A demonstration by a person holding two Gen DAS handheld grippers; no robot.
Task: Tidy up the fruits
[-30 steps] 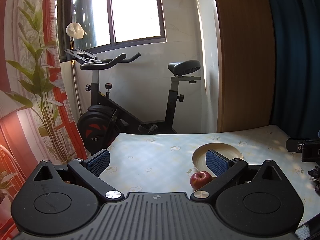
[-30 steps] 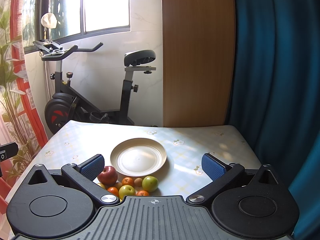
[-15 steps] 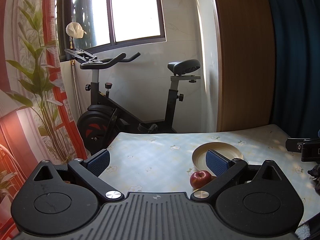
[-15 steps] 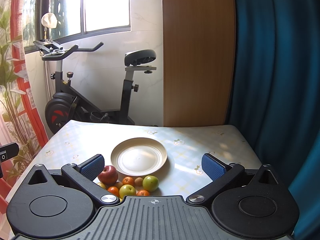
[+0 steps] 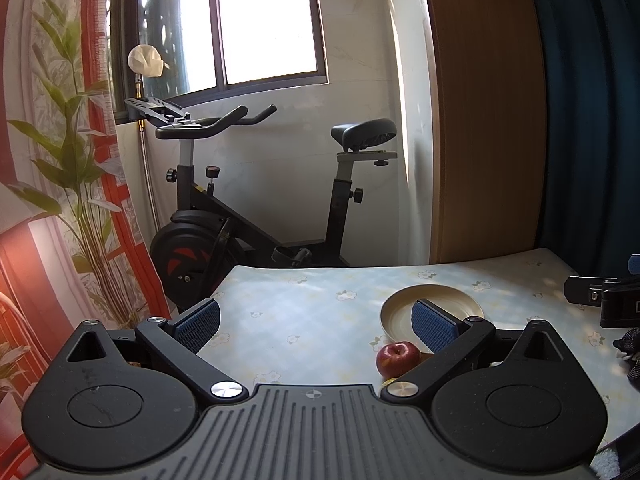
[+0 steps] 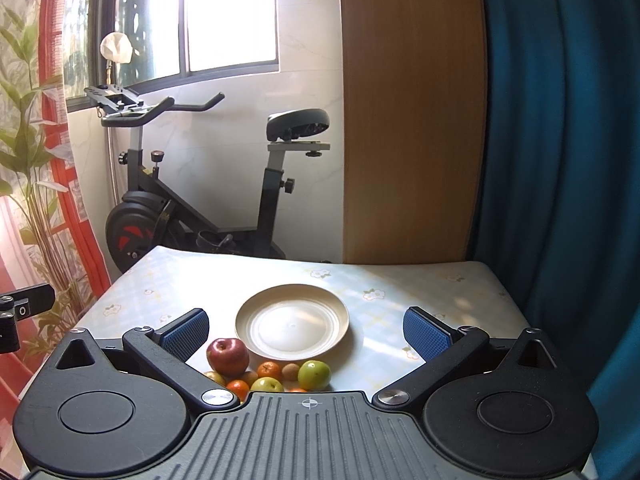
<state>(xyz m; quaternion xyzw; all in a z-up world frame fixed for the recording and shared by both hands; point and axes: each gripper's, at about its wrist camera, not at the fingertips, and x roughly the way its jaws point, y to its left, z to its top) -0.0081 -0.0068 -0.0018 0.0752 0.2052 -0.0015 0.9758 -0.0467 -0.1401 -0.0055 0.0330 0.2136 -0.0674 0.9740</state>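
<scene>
Fruits: a cluster is seen on the near part of the table in the right wrist view, just in front of the plate. Listed: one large red apple (image 6: pixel 227 356) at the left, touching or nearly touching the plate rim; two small orange mandarins (image 6: pixel 269 370), one behind the other; one small brown oval fruit (image 6: pixel 291 371); one round green apple (image 6: pixel 314 375) at the right; one yellow-green apple (image 6: pixel 266 385) at the near edge, partly hidden by the gripper body. Further pieces are partly covered and cannot be told.

Plate: one round cream-coloured shallow plate (image 6: pixel 292 322), empty, set near the middle of the table.

Table: one table with a pale floral-patterned cover (image 6: pixel 400 292).

Right gripper (image 6: pixel 306 334): black body, blue ribbed pads (image 6: pixel 426 336), held above the near table edge; the jaws are spread wide with nothing between them.

Left gripper (image 5: pixel 316 324): same make, jaws likewise spread wide and empty, held left of the fruit; the red apple and the plate are seen beside its right finger.

Surroundings: one black exercise bike (image 6: pixel 192 204) behind the table; one window (image 6: pixel 208 20); one wooden panel (image 6: pixel 412 120); one dark blue curtain (image 6: pixel 560 140); one red-patterned curtain with printed green leaves (image 5: pixel 60 160)
</scene>
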